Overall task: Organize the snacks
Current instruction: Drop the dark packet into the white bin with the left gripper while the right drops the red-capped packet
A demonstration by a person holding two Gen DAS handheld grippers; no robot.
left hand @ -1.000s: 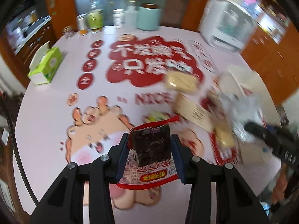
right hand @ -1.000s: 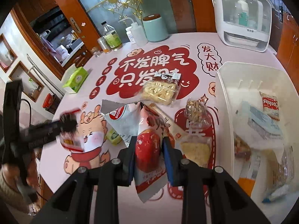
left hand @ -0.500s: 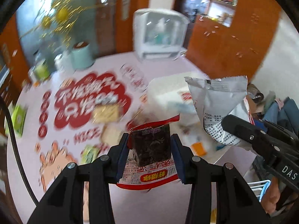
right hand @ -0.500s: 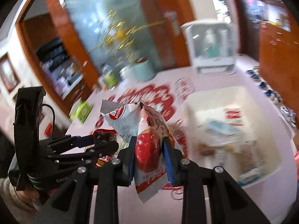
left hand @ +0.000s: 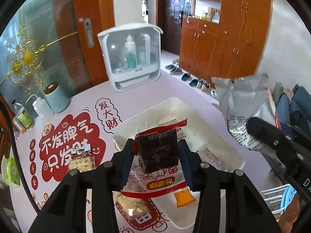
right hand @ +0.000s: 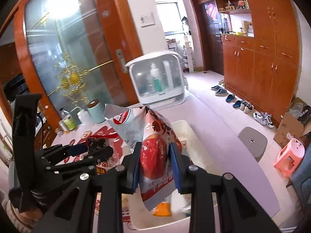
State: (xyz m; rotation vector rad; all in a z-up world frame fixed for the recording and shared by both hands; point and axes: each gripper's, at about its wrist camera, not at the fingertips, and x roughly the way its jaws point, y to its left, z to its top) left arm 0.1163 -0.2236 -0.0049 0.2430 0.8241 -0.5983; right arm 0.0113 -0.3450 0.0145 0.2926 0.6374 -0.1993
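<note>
red-trimmed clear packet (left hand: 155, 163) with a dark block inside stands upright between the pads of the left tool (left hand: 156, 159), its long axis running up and down, the dark block at the tips and the printed end hanging back toward the tool's body. the left tool's jaws have just been opening a little, yet the pads still press the packet's sides. below and ahead of this tool lies the white bin (left hand: 217, 136) on the pink tabletop (left hand: 136, 97).

the right tool (right hand: 155, 161) pinches a silver-and-red snack bag (right hand: 153, 145) at a narrow gap, gripping it around its middle; the bag's long axis is upright, its crimped top leaning up and to the left past the tips, its lower end dangling under the jaws over the bin. a loose orange sachet (right hand: 162, 209) lies in the bin beneath that tool.
</note>
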